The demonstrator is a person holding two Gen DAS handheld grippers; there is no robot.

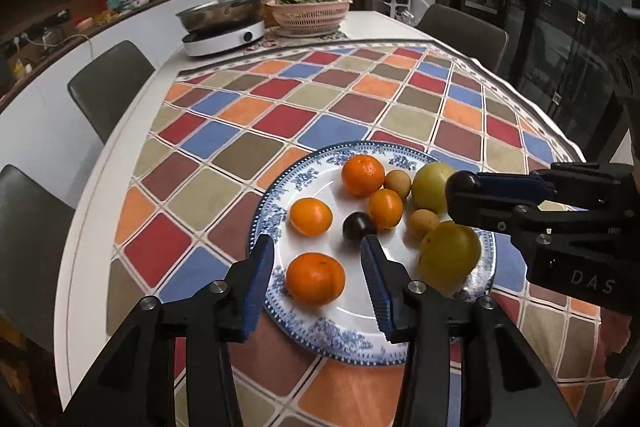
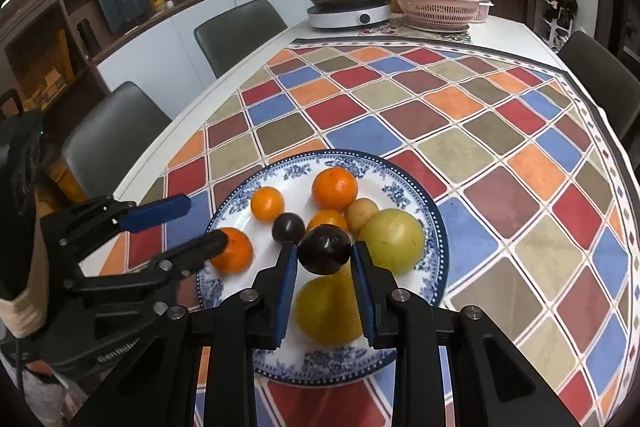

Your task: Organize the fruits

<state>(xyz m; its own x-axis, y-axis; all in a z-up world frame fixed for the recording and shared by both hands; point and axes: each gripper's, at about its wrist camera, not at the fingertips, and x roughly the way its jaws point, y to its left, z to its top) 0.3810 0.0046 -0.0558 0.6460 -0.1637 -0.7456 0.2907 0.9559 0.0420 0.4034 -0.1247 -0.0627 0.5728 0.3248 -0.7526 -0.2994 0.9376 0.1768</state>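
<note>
A blue-and-white plate (image 1: 344,339) (image 2: 434,227) on the checked tablecloth holds several oranges, two small brown fruits, two big yellow-green fruits and a dark plum (image 1: 357,225) (image 2: 288,227). My right gripper (image 2: 324,255) is shut on a second dark plum (image 2: 324,254) and holds it above the plate; it shows in the left wrist view (image 1: 464,187) at the plate's right side. My left gripper (image 1: 316,255) is open over the plate's near-left part, its fingers either side of an orange (image 1: 315,279). It shows in the right wrist view (image 2: 200,225) at the left.
An induction cooker with a steel pan (image 1: 222,27) (image 2: 348,5) and a pink basket of greens (image 1: 306,11) (image 2: 440,5) stand at the table's far end. Grey chairs (image 1: 108,87) (image 2: 240,31) line the left side; another (image 1: 464,31) is far right.
</note>
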